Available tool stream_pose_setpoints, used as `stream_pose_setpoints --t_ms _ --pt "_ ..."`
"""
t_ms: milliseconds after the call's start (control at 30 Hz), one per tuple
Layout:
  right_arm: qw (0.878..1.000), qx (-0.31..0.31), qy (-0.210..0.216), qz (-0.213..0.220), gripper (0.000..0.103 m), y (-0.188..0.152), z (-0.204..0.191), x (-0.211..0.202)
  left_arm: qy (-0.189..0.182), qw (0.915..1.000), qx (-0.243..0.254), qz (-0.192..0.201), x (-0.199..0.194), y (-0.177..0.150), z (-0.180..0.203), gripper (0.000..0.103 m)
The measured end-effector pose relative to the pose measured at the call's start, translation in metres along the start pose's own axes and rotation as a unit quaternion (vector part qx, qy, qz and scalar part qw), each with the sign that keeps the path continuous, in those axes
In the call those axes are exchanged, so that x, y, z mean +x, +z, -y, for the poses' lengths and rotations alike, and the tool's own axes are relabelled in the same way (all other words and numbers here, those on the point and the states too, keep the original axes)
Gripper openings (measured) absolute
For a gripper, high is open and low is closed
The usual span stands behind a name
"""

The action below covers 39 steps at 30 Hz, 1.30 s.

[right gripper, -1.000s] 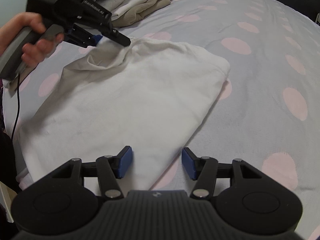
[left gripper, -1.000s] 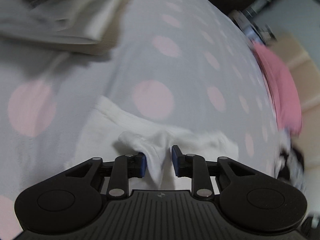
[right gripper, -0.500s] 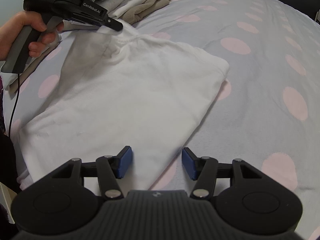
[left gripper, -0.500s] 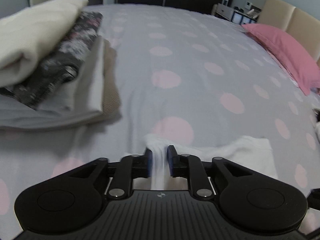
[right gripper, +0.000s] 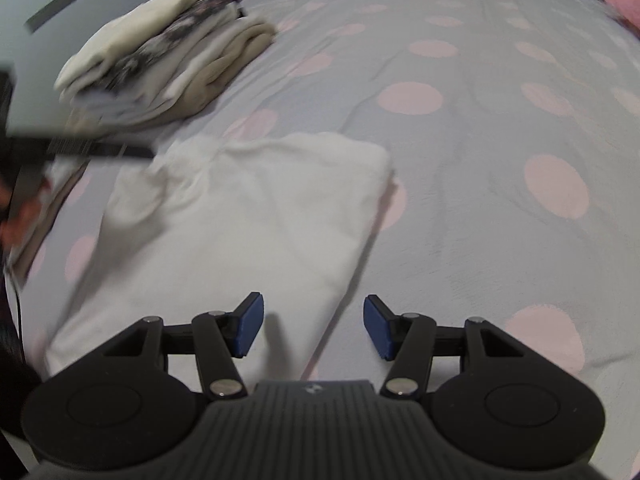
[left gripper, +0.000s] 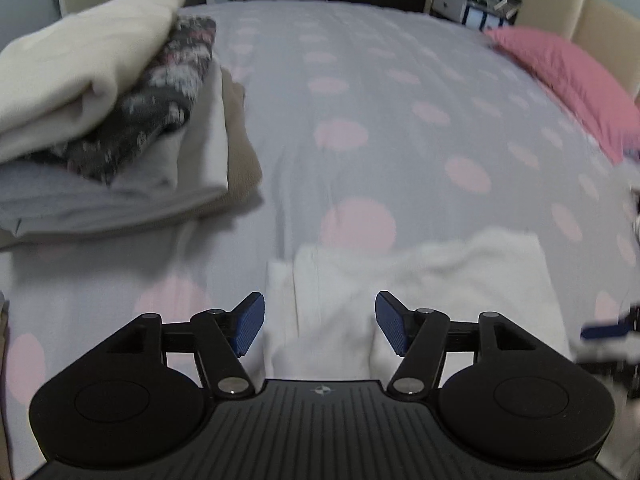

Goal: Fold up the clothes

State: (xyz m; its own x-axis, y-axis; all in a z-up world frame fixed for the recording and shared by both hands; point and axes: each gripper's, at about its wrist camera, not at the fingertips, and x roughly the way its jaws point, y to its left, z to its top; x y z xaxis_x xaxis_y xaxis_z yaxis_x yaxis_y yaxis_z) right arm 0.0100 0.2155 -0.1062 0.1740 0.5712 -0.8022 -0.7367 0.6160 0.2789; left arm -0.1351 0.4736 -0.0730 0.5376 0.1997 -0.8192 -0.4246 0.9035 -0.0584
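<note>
A folded white garment (right gripper: 248, 216) lies flat on the grey bedspread with pink dots (right gripper: 480, 128). In the left wrist view the garment (left gripper: 420, 280) lies just beyond my left gripper (left gripper: 319, 326), which is open and empty above its near edge. My right gripper (right gripper: 313, 328) is open and empty over the garment's near right corner. The left gripper also shows, blurred, in the right wrist view (right gripper: 100, 150) at the garment's far left corner.
A stack of folded clothes (left gripper: 108, 128) sits at the left of the bed and also shows in the right wrist view (right gripper: 160, 64). A pink pillow (left gripper: 568, 76) lies at the far right by a beige headboard (left gripper: 580, 12).
My left gripper has opened and let go of the white garment's edge, which now lies flat. The right gripper stays open and has shifted slightly.
</note>
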Motion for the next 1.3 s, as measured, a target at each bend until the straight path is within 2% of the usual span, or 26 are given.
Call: stream_pose_setpoints --t_ms 133,233,333,500,567,633,833,867,1067,1300 --pt "0.999 0.044 0.004 -0.005 0.059 0.007 0.01 0.009 0.003 0.9994 -0.017 -0.03 0.003 -0.016 -0.01 0.06" --pt "0.998 0.065 0.007 -0.015 0.059 0.009 0.013 0.021 -0.004 0.9971 -0.042 -0.063 0.01 -0.029 -0.022 0.06" --pt "0.997 0.078 0.008 -0.021 0.059 0.009 0.015 0.031 -0.019 0.994 -0.072 -0.08 0.017 -0.043 -0.037 0.063" --pt "0.995 0.097 0.009 -0.016 0.06 0.013 0.016 0.042 -0.045 0.9926 -0.09 -0.068 0.023 -0.045 -0.046 0.063" --pt "0.994 0.104 0.01 -0.012 0.06 0.015 0.016 0.045 -0.053 0.993 -0.087 -0.061 0.026 -0.043 -0.045 0.059" --pt "0.994 0.107 0.01 -0.01 0.058 0.018 0.016 0.049 -0.062 0.9931 -0.085 -0.054 0.029 -0.04 -0.043 0.049" --pt "0.99 0.135 0.038 0.002 0.025 0.022 0.024 0.054 -0.084 0.9915 -0.091 -0.041 0.028 -0.036 -0.044 0.013" --pt "0.989 0.139 0.042 0.004 0.016 0.023 0.025 0.054 -0.083 0.992 -0.088 -0.036 0.026 -0.036 -0.042 0.012" --pt "0.992 0.118 0.043 0.03 0.013 0.025 0.016 0.038 -0.079 0.9941 -0.073 -0.004 0.002 -0.033 -0.034 0.009" --pt "0.992 0.026 0.049 0.109 0.012 0.031 -0.029 -0.01 -0.073 0.9931 -0.074 0.054 -0.05 -0.034 -0.032 0.009"
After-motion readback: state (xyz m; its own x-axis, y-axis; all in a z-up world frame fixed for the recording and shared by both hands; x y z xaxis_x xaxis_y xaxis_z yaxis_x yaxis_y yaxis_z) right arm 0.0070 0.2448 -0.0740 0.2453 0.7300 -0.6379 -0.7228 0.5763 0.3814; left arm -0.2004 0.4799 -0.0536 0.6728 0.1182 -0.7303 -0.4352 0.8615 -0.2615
